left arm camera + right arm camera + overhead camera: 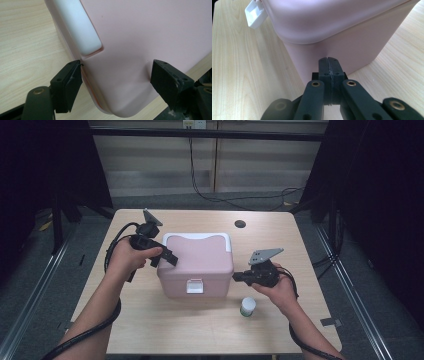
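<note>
Closest to my overhead camera, a small white jar with a green band (247, 306) stands on the desk (165, 330), just in front of my right hand (280, 287) and near the pink box's front right corner. Behind it the pink box (196, 262) sits mid-desk with its lid on, white latch (194, 286) facing me and white handle (197, 236) lying along the far edge of the lid. My right hand-held gripper (235, 277) is clenched with nothing between its jaws; in the right gripper view the two pads meet flat, and their tip (329, 60) sits against the box's side wall (352, 47), below the lid's overhang. My left hand-held gripper (169, 258) reaches over the box's left edge, released: in the left gripper view its jaws stand wide to either side of a rounded lid corner (120, 100), one pad (71, 82) close to the lid rim near the handle's end (82, 32), the other clear of the surface.
</note>
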`<state>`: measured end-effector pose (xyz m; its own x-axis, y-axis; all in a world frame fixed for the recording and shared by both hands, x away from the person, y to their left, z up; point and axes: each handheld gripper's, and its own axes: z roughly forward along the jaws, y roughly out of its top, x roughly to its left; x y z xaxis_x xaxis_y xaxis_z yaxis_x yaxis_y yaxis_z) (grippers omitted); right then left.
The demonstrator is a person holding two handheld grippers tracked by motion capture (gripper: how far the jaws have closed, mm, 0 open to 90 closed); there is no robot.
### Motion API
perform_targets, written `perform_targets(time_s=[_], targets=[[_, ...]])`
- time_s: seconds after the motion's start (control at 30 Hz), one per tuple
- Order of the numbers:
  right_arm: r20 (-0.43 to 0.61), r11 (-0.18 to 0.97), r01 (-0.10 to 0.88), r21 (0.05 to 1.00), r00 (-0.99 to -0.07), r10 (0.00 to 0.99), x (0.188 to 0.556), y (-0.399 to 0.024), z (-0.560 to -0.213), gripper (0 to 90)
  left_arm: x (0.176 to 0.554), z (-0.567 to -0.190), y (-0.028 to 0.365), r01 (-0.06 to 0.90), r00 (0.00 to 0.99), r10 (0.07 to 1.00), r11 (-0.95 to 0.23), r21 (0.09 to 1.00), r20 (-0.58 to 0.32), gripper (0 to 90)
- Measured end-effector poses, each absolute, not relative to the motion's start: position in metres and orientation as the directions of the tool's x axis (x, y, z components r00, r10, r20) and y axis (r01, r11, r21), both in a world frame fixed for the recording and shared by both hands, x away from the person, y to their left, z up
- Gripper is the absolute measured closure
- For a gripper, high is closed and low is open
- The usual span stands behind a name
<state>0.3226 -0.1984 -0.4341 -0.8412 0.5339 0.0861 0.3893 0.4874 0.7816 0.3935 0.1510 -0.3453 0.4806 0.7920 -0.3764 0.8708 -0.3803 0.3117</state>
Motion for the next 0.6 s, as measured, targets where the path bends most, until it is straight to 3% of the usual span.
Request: perform_targets(time_s=[0.6], targets=[[0.099, 0.467, 0.409, 0.784, -0.825, 0.556, 0.321, -0.213, -0.435, 89.9, 0.393, -0.345, 0.137, 0.862, 0.497, 0.782, -0.396, 0.316, -0.375, 25.1]])
